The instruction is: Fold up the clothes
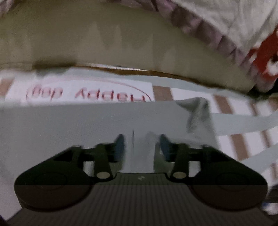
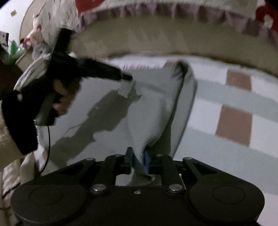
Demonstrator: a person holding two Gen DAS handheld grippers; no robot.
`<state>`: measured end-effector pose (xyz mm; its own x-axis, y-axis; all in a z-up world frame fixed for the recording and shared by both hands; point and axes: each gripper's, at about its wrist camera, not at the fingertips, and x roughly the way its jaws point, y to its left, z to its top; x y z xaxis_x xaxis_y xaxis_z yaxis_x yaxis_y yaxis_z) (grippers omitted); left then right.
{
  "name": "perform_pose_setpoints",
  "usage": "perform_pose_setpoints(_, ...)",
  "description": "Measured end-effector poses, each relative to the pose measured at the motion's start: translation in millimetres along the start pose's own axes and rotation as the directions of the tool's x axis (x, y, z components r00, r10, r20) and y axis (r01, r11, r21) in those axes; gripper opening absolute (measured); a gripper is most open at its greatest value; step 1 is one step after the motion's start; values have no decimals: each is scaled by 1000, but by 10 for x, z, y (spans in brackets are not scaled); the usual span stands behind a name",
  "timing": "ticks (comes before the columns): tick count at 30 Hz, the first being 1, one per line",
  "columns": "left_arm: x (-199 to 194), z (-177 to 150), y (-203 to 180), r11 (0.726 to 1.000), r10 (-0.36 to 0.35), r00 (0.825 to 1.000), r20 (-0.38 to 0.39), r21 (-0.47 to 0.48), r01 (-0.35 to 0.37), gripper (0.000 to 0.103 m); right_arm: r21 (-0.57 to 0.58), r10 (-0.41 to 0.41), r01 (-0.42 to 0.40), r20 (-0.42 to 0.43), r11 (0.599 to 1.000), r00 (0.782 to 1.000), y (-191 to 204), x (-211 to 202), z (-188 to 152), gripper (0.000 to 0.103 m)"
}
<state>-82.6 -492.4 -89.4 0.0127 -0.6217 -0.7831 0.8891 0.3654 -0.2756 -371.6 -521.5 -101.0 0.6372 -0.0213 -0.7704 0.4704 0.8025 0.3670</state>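
A pale grey garment (image 2: 152, 111) lies spread on a checked bed cover (image 2: 234, 120). My right gripper (image 2: 138, 160) is shut on a lifted corner of the garment, which rises in a ridge ahead of it. My left gripper (image 1: 141, 144) has grey cloth (image 1: 86, 125) between its blue pads (image 1: 119, 144), which stand a little apart. In the right wrist view the left gripper (image 2: 128, 78) holds a ribbed edge of the garment, its handle in a hand.
A beige bed edge (image 1: 104, 40) curves across the back. A frilled white and red quilt (image 2: 173, 10) hangs over it. A panel with red lettering (image 1: 83, 92) lies beyond the garment. A cable (image 2: 47, 147) hangs from the left handle.
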Motion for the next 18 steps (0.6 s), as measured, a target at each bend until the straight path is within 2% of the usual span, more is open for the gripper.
perform_pose_setpoints(1,-61,-111,12,1000,-3,1000,-12,-4,3,51,-20,-28,27,-30,999,999,37,55,-24,36)
perform_pose_setpoints(4,-168,-463,-20,999,11,998,-57,31,-10,64,-87,-110,102,-98,991,989,146,173,-83,42)
perform_pose_setpoints(6,-122,-663,-88,997,18,995,-103,71,-11,77,-107,-141,129,-117,986,983,174,190,-98,46)
perform_pose_setpoints(7,-118,-753,-141,995,28,996,-87,103,-19,79,-109,-150,137,-122,985,981,175,184,-100,46)
perform_pose_setpoints(8,-115,-814,-209,990,42,997,-61,137,-34,76,-111,-158,145,-126,983,979,176,177,-101,33)
perform_pose_setpoints(9,-100,-850,-271,983,59,997,-49,174,-50,60,-112,-167,153,-131,982,977,177,170,-103,21)
perform_pose_setpoints(10,-101,-868,-330,974,73,997,-33,220,-64,35,-114,-175,161,-135,980,975,178,164,-105,15)
perform_pose_setpoints(11,-118,-859,-353,969,66,997,-28,239,-58,6,-116,-184,169,-139,979,973,178,157,-106,14)
perform_pose_setpoints(13,-186,-792,-270,983,49,998,-26,176,-44,6,-116,-202,186,-148,976,968,173,151,-106,12)
perform_pose_setpoints(16,-278,-738,-65,993,70,998,-5,98,-69,6,-67,-238,229,-166,971,957,67,164,-100,10)
perform_pose_setpoints(18,-247,-764,38,998,23,999,-31,63,-21,8,-53,-204,198,-171,979,964,46,133,-92,12)
